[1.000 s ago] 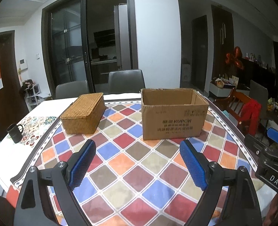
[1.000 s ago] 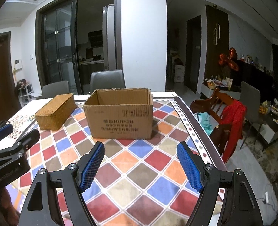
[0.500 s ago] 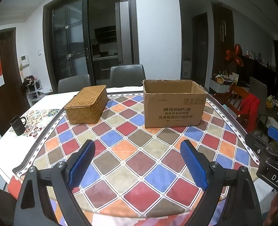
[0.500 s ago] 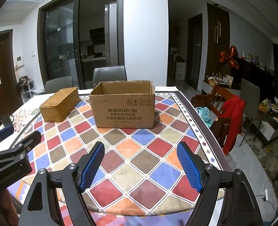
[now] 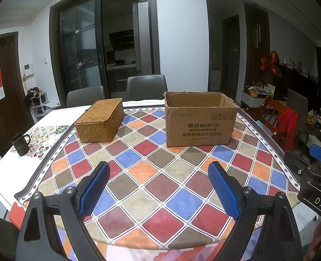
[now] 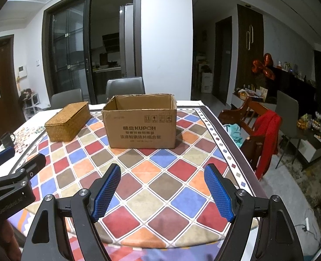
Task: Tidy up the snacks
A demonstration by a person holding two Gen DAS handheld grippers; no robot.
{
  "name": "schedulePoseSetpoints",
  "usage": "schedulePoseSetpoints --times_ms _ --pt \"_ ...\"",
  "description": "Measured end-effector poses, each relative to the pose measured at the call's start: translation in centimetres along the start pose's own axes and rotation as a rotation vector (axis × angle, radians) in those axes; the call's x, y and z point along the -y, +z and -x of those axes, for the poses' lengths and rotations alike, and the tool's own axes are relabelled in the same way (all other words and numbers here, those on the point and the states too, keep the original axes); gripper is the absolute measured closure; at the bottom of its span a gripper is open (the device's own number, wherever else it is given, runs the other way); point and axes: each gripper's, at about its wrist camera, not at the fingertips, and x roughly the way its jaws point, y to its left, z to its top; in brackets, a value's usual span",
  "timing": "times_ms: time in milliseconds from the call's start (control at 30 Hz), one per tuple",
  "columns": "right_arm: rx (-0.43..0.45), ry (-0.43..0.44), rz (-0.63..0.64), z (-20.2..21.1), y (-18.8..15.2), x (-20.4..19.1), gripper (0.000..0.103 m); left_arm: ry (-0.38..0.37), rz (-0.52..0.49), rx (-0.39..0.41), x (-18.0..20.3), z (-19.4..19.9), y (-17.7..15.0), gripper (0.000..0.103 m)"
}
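Cardboard box [image 5: 200, 121], brown, open-topped, printed "KUPOH" on its near face: stood upright on the table [image 5: 156, 187], well ahead of the left gripper [image 5: 159, 187] and slightly toward its right finger; interior not visible from either view. In the right wrist view the same box [image 6: 141, 121] stood ahead of the right gripper [image 6: 162, 190], toward its left finger.

Wicker basket [image 5: 100, 122], tan, lid closed: stood ahead of the left finger of the left gripper, to the left of the box and apart from it.

Tablecloth, diamond pattern in red, blue, orange and olive: lay under both containers and beneath both sets of fingers.

Left gripper: blue ribbed pads [image 5: 94, 190] spread wide, nothing between them, held above the near edge of the table.

Right gripper: blue pads [image 6: 107, 192] likewise spread wide, holding nothing, held above the near edge. Seen also at the right margin of the left wrist view, beside the left gripper.

Black mug [image 5: 20, 143]: far out beyond the left finger, on a separate floral mat.

Snacks: none discernible in either view.
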Motion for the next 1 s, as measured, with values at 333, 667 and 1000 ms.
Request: schedulePoseSetpoints --times_ms 333,667,1000 --pt "-0.003 0.003 -0.001 -0.06 -0.07 0.05 0.023 0.000 -0.002 -0.002 0.04 0.13 -0.16 0.011" --pt "-0.004 0.003 -0.001 -0.05 -0.06 0.08 0.023 0.000 -0.003 -0.006 0.22 0.12 -0.42 0.011" --pt "-0.015 0.006 -0.001 -0.18 -0.58 0.13 0.023 -0.001 -0.005 -0.009 0.28 0.05 -0.36 0.011"
